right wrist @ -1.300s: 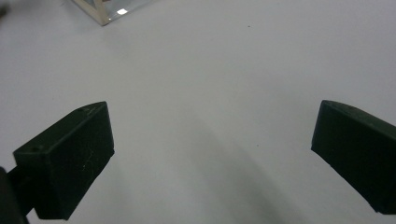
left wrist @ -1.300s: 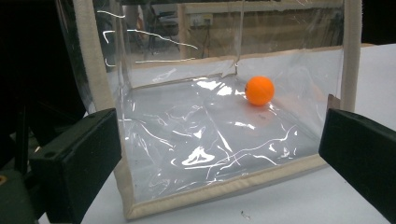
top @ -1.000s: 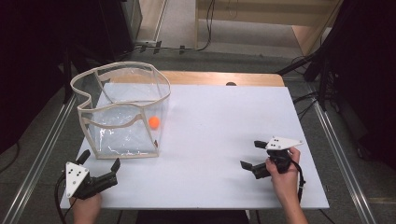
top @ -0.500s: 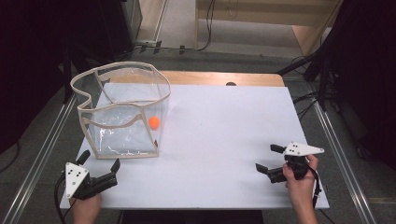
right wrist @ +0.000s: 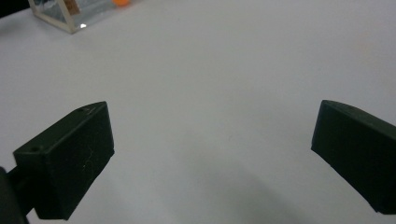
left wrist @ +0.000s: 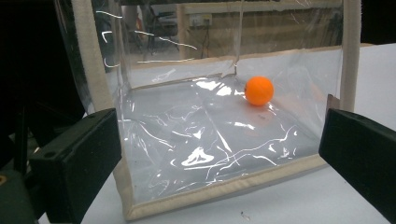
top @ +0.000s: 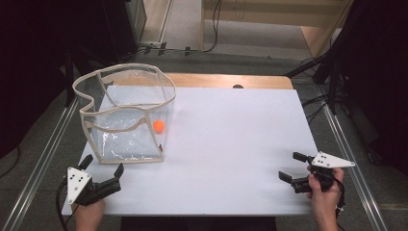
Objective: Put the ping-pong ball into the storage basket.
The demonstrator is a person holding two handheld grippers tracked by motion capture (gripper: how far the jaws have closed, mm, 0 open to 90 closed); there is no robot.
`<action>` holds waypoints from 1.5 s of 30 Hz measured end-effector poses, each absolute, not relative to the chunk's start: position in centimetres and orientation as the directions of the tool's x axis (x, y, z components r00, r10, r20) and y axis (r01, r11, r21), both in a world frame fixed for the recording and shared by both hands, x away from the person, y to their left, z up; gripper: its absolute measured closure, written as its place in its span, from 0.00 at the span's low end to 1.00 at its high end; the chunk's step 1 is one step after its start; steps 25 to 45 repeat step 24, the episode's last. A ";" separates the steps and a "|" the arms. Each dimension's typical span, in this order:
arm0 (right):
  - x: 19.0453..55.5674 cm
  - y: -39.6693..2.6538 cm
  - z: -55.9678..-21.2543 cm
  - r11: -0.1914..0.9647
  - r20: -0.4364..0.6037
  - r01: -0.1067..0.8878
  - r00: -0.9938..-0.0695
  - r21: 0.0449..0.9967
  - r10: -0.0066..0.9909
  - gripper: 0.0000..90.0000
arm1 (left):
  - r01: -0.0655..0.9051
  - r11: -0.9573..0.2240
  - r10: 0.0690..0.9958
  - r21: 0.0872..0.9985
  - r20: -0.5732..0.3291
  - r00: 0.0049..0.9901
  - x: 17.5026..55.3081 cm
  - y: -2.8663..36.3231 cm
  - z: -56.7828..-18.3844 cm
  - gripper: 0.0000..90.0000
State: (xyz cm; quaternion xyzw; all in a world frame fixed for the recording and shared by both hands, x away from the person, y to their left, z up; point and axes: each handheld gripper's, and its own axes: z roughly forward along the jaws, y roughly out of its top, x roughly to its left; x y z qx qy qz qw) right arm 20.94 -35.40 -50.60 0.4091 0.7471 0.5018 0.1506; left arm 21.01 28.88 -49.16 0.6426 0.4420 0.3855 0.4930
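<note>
A clear plastic bag with cream trim (top: 126, 115) stands upright on the left of the white table (top: 231, 139). An orange ball (top: 159, 126) lies inside it near its right wall, and the ball (left wrist: 259, 90) shows through the bag's clear front (left wrist: 210, 140) in the left gripper view. My left gripper (top: 102, 163) is open at the table's front left corner, just short of the bag, empty. My right gripper (top: 292, 166) is open and empty near the front right edge; its view has the bag's corner (right wrist: 70, 14) and the ball (right wrist: 122, 2) far off.
A wooden strip (top: 226, 81) runs along the table's far edge with a small dark spot (top: 237, 86) on it. Metal rails (top: 43, 159) flank both sides. Cables lie on the floor (top: 192, 45) beyond. Bare white surface spreads between the bag and my right gripper.
My right gripper has drawn back to the right and toward the front edge of the table, still open. The left gripper, bag and ball have stayed put.
</note>
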 end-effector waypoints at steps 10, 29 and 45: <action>19.9 -38.0 -51.3 0.087 0.186 0.429 -0.554 0.899 0.811 0.00 | 0.190 -0.107 0.948 0.976 0.043 0.314 21.1 29.0 -49.1 0.00; 19.7 -39.5 -52.4 -0.013 0.241 0.389 -0.543 0.921 0.804 0.00 | 0.192 -0.105 0.949 0.976 0.041 0.312 21.2 29.0 -49.1 0.00; 19.7 -39.5 -52.4 -0.013 0.241 0.389 -0.543 0.921 0.804 0.00 | 0.192 -0.105 0.949 0.976 0.041 0.312 21.2 29.0 -49.1 0.00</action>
